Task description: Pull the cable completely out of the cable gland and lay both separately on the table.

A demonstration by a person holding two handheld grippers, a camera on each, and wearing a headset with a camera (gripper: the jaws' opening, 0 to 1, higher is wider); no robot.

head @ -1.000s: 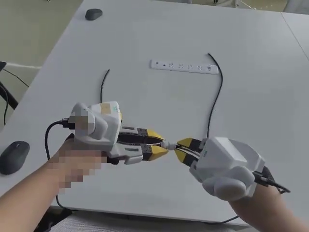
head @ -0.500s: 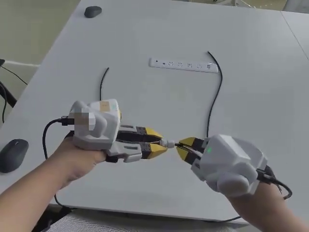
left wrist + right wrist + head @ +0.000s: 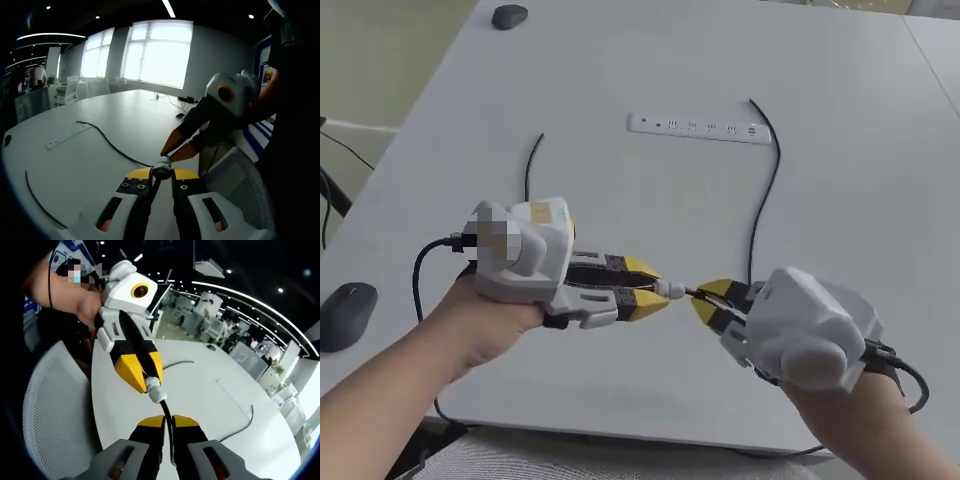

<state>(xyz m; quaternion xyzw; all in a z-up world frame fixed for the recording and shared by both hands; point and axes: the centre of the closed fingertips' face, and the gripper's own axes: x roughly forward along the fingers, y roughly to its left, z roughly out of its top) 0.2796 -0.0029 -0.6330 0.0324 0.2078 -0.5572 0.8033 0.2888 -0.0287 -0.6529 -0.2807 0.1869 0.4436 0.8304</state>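
Observation:
A small white cable gland (image 3: 667,291) is clamped between the yellow tips of my left gripper (image 3: 658,291), which is shut on it above the table's near edge. A thin black cable (image 3: 766,195) comes out of the gland's right end. My right gripper (image 3: 706,297) is shut on it a short way from the gland. The rest of the cable runs away over the table towards the power strip. In the left gripper view the gland (image 3: 161,165) sits at my jaw tips, facing the right gripper (image 3: 172,147). In the right gripper view the cable (image 3: 167,416) leads up into the gland (image 3: 154,388).
A white power strip (image 3: 698,128) lies across the far middle of the table (image 3: 620,70). A short loose black wire (image 3: 529,168) lies to the left. One dark mouse (image 3: 344,315) sits at the left edge, another (image 3: 509,16) at the far left corner.
The two grippers have drawn slightly apart, so a little more black cable shows between the gland and the right gripper's tips. Both stay shut.

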